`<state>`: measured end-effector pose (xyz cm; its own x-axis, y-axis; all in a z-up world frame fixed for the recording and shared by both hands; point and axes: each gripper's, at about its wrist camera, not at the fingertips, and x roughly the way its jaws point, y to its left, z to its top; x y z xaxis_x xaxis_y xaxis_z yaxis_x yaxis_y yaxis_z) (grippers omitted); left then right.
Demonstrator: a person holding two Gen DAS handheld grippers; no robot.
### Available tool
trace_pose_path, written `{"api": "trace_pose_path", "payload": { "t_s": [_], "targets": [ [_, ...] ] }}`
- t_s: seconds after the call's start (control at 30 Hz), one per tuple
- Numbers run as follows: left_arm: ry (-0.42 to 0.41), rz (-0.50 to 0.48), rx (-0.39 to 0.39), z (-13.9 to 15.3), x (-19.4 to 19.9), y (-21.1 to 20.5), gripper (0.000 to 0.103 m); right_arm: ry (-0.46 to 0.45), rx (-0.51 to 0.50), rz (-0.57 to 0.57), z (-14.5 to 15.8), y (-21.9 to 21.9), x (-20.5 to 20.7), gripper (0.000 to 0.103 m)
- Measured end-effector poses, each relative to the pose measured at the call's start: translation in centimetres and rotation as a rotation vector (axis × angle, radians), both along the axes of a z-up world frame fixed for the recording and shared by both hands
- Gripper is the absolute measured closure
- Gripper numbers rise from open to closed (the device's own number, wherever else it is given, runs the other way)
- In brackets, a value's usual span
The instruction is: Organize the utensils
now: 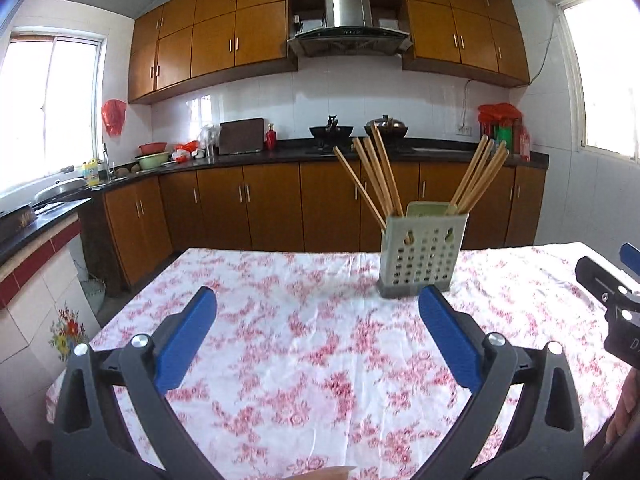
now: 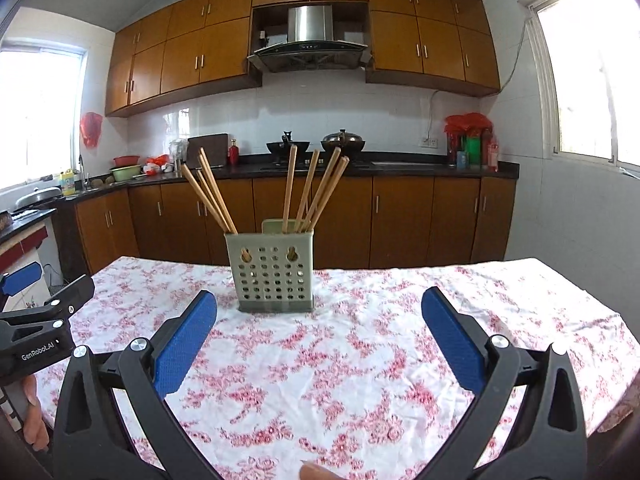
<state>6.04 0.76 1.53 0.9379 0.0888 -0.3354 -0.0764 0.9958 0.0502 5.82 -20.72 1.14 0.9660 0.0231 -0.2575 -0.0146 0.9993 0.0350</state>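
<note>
A pale green perforated utensil holder [image 1: 422, 254] [image 2: 274, 270] stands upright on the floral tablecloth [image 1: 304, 344] [image 2: 340, 360], toward the table's far edge. Several wooden chopsticks [image 1: 380, 176] [image 2: 312, 190] lean out of it in two bunches, one to the left and one to the right. My left gripper [image 1: 318, 328] is open over bare cloth, short of the holder and to its left. My right gripper [image 2: 320, 330] is open too, short of the holder and slightly to its right. Neither has anything between its blue pads.
Part of the right gripper [image 1: 612, 300] shows at the right edge of the left wrist view; the left one [image 2: 36, 332], with a hand on it, shows at the left edge of the right wrist view. Kitchen counters with woks [image 2: 288, 146] run behind the table.
</note>
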Motion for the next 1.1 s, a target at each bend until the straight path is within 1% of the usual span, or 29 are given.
{"api": "trace_pose_path", "payload": {
  "t_s": [0.1,0.23,0.4,0.67,1.1],
  "targets": [
    [0.014,-0.005,-0.007,-0.7,-0.4,0.1,0.004,0.019,0.015,0.016,-1.1,0.0,-0.6,0.002],
    [0.027,-0.012,-0.012,-1.6,-0.8,0.0,0.004,0.053,0.001,0.023,-2.2,0.1,-0.9,0.002],
    [0.049,-0.022,-0.030,-2.3,-0.9,-0.1,0.004,0.068,-0.009,0.032,-2.8,0.1,-1.3,0.002],
    [0.071,-0.037,-0.033,-3.0,-1.0,-0.4,0.004,0.132,0.035,0.019,-3.7,-0.8,-1.1,0.002],
    [0.087,-0.044,-0.047,-3.1,-0.9,-0.4,0.004,0.142,0.036,0.020,-3.8,-1.2,-1.3,0.002]
  ]
}}
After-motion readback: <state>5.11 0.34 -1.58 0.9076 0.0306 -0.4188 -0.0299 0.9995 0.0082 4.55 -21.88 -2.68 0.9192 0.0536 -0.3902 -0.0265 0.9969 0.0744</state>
